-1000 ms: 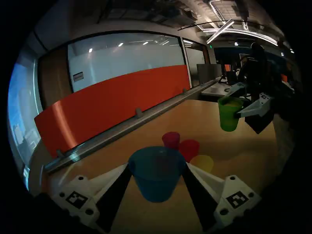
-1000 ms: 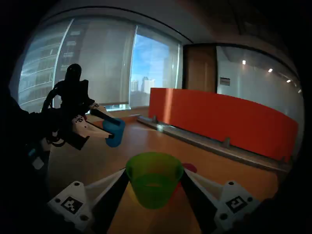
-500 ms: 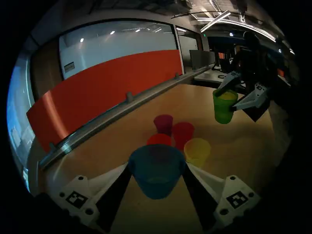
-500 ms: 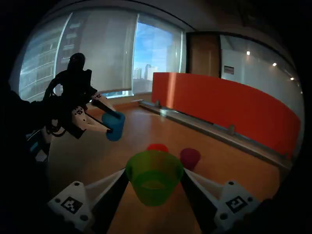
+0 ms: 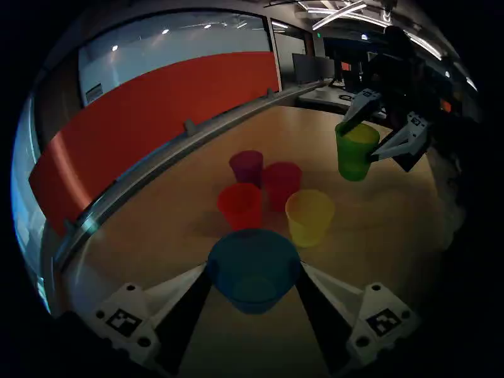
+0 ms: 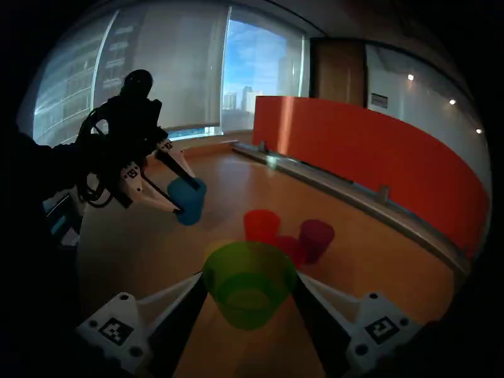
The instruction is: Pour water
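Worktop [image 5: 390, 220]: wood, wide. We see bare surface all round the cup cluster, most of it on the near side and under the green cup.
Far edge: metal rail [image 5: 157, 164] runs its length, w/ orange-red divider panel [image 5: 157, 107] standing right behind it.
Left gripper [image 5: 254, 274]: jaws narrow, clamped on blue cup [image 5: 254, 286], one finger each side. Cup approx. upright, held off the worktop on the near side of the cluster.
Right gripper [image 6: 249, 280]: jaws gripping green cup [image 6: 247, 296] the same way. In the left gripper view we see that cup in the air beyond the cluster, well apart from the blue cup.
Cluster: purple cup [image 5: 247, 167], dark red cup [image 5: 281, 184], red cup [image 5: 240, 205], yellow cup [image 5: 309, 216]. All stand upright on the worktop, packed close, between the two held cups.
Water: we can't tell if either held cup has any in it.
Window [image 6: 258, 82]: behind the left gripper in the right gripper view.
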Available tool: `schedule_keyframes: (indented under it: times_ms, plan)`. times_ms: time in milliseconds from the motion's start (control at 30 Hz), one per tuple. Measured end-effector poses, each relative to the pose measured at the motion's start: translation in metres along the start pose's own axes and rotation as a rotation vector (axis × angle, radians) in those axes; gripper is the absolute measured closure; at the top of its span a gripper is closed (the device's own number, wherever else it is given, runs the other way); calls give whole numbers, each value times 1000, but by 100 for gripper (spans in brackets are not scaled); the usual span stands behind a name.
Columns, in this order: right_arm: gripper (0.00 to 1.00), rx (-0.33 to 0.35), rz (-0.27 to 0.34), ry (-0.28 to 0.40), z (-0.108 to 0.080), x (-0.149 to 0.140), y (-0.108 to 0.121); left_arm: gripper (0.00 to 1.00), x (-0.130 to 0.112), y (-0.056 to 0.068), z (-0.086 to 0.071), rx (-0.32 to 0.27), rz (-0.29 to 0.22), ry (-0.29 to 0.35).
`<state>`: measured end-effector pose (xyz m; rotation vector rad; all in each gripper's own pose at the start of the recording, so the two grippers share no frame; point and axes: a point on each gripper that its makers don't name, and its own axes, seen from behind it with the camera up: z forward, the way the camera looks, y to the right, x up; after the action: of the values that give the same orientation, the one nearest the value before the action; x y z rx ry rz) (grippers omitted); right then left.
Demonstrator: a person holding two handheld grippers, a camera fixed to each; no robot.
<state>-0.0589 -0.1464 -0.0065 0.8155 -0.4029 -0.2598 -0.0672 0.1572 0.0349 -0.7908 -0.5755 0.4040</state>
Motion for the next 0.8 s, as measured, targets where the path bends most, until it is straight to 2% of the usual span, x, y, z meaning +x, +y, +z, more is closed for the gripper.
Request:
schedule_keyframes:
  times_ms: [467,800]
  plan:
    - [8,16,7,-80,18,-28,3,12,-26,9,24,-66,8,-80]
    - [8,16,11,-119,26,-47,6,12,-37,9,36,-81,-5,-96]
